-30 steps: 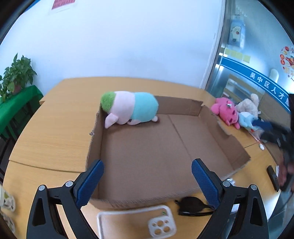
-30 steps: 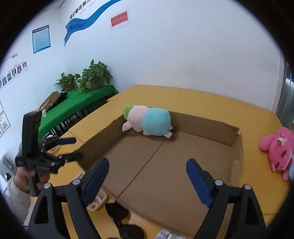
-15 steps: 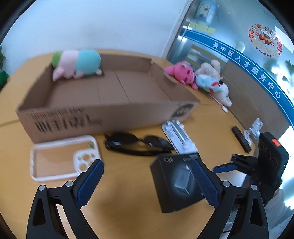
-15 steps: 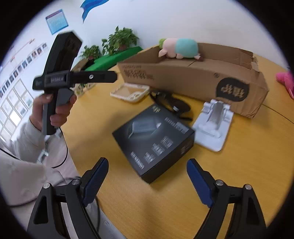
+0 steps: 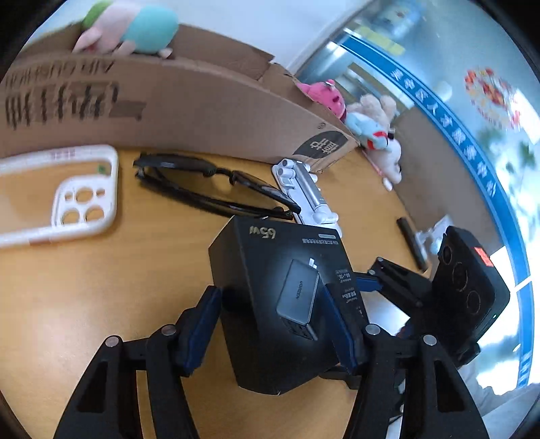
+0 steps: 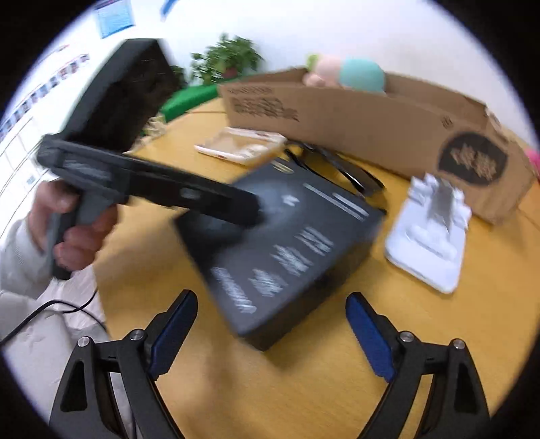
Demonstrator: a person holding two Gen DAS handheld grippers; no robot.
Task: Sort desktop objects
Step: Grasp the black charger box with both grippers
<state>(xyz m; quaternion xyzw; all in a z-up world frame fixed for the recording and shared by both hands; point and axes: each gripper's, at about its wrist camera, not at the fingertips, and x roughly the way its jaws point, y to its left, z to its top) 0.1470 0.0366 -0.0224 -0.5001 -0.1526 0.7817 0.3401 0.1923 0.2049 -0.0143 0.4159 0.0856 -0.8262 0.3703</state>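
A black charger box (image 5: 283,297) lies on the wooden table between the blue pads of my left gripper (image 5: 273,324), which is closed on its two sides. In the right wrist view the same box (image 6: 287,250) appears tilted, with the left gripper (image 6: 249,206) at its near corner. My right gripper (image 6: 270,334) is open and empty just in front of the box. Black sunglasses (image 5: 209,189), a white phone case (image 5: 67,196) and a white phone stand (image 5: 307,196) lie before the cardboard box (image 5: 189,111).
A pastel plush toy (image 5: 135,30) lies inside the cardboard box at its far side. Pink, beige and blue plush toys (image 5: 368,125) sit on the table right of the box. A green-covered table with plants (image 6: 209,84) stands beyond the left edge.
Both grippers dropped from above the cardboard box to the table in front of it. My left gripper moved onto the black charger box and closed on it. The right gripper came closer to it.
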